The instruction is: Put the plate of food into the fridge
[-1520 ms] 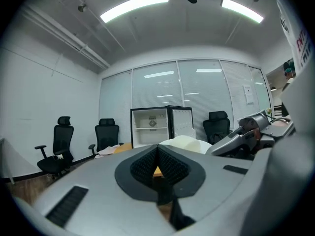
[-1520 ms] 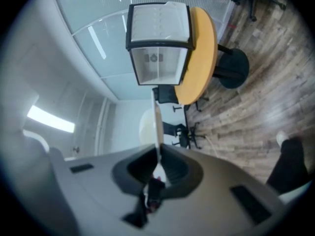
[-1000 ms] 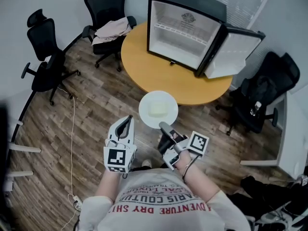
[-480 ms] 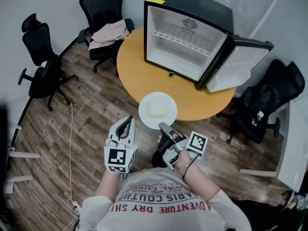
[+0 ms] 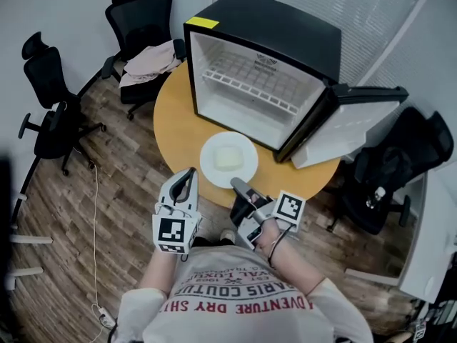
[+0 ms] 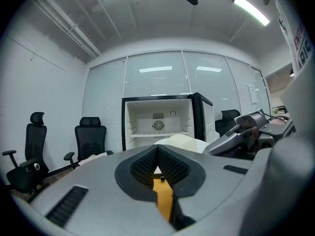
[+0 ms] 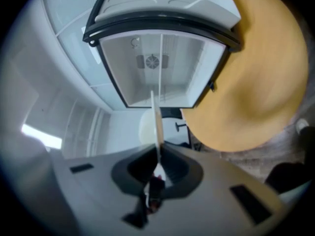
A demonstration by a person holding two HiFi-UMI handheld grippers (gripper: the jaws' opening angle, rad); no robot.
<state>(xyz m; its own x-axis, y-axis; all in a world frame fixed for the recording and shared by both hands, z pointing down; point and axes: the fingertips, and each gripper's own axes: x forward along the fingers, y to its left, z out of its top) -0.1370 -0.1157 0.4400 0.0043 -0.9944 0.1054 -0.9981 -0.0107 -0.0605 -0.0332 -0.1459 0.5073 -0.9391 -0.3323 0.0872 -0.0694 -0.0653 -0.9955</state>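
A white plate (image 5: 228, 159) with a pale slab of food (image 5: 230, 158) hangs level over the near edge of the round yellow table (image 5: 175, 131). My right gripper (image 5: 239, 186) is shut on the plate's near rim. In the right gripper view the plate (image 7: 157, 119) shows edge-on, pinched between the pads. The black fridge (image 5: 257, 84) stands on the table with its door (image 5: 350, 123) swung wide to the right; its white inside and wire shelf (image 5: 250, 84) are bare. My left gripper (image 5: 187, 179) is shut and holds nothing, just left of the plate. The left gripper view shows the fridge (image 6: 157, 124) straight ahead.
Black office chairs stand at the left (image 5: 46, 98), at the back (image 5: 139, 13) with a pale garment (image 5: 146, 59) on it, and at the right (image 5: 400, 170). A thin cable (image 5: 96, 213) runs along the wooden floor. Glass partition walls enclose the room.
The view has closed in on the table and fridge. The plate, earlier over the floor short of the table, now hangs over the table's near edge. Both grippers keep their hold and spacing.
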